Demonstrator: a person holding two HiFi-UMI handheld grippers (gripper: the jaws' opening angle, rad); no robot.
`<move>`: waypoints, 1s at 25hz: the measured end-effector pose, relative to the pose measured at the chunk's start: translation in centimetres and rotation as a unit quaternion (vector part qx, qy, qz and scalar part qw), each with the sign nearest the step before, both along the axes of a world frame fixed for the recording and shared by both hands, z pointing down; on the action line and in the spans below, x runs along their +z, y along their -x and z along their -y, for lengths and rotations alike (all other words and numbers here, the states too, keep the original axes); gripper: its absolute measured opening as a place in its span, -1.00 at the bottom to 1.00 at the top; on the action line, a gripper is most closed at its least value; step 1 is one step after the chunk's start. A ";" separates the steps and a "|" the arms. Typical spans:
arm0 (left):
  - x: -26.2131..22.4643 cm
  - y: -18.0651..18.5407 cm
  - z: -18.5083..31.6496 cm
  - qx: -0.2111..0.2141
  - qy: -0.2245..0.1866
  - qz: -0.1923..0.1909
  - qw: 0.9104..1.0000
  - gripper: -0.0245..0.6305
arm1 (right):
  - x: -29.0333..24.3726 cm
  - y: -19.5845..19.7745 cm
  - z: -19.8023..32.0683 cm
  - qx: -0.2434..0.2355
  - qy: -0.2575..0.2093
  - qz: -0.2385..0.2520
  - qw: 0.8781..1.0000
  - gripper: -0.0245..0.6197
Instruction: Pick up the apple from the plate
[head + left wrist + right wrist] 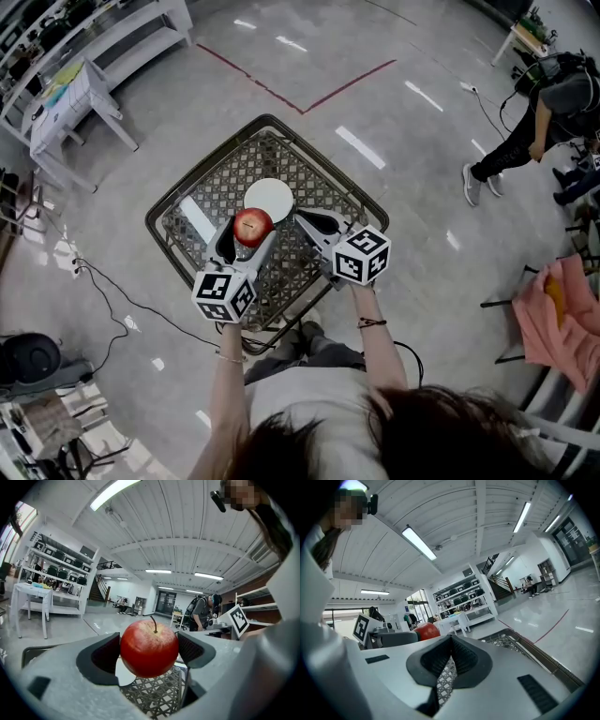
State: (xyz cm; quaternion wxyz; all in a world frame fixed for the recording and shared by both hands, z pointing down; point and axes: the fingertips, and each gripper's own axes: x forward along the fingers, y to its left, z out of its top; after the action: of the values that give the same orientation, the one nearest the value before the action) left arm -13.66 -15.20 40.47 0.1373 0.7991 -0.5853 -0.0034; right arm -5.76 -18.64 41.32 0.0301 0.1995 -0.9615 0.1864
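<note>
A glossy grey floor (394, 103) fills the head view, with a red tape line crossing it at 12 o'clock. White shelving (103, 37) stands at 10 o'clock. A bystander (530, 122) bends over at 2 o'clock, well apart from the work.

In the middle sits a square worktop (234, 173) of dark metal lattice with a raised rim, turned corner-on to the person.

The left gripper (251, 234) reaches in from 6 o'clock, its marker cube toward the person. The right gripper (305, 220) lies just beside it at 4 o'clock of the worktop's centre, pointing toward the plate.

The round white plate (269, 195) rests on the lattice near the worktop's middle, bare on top.

The red apple (149, 648) is clamped between the left gripper's dark fingers (101, 660), one pressing on each side, stem up. In the head view it overlaps the plate's 7 o'clock edge. In the left gripper view the lattice and a sliver of the plate show beneath it.

The right gripper's fingers are pressed together with nothing between them. Only lattice shows through the slit below them.
</note>
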 end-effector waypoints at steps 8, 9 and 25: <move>0.1 0.2 -0.2 0.001 0.003 0.002 1.000 0.25 | -0.1 0.4 -0.6 -0.008 -0.009 -0.009 1.000 -0.90; 0.1 0.3 -0.2 0.001 0.004 0.002 1.000 0.25 | -0.1 0.5 -0.7 -0.009 -0.009 -0.011 1.000 -0.90; 0.8 0.4 -0.1 -0.001 0.010 0.004 1.000 0.25 | 0.1 0.6 -0.6 -0.010 -0.013 -0.011 1.000 -0.90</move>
State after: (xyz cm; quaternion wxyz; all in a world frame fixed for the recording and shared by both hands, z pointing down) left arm -14.10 -15.10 41.26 0.1425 0.7971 -0.5867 0.0056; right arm -6.32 -18.06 41.45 0.0404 0.1921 -0.9654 0.1716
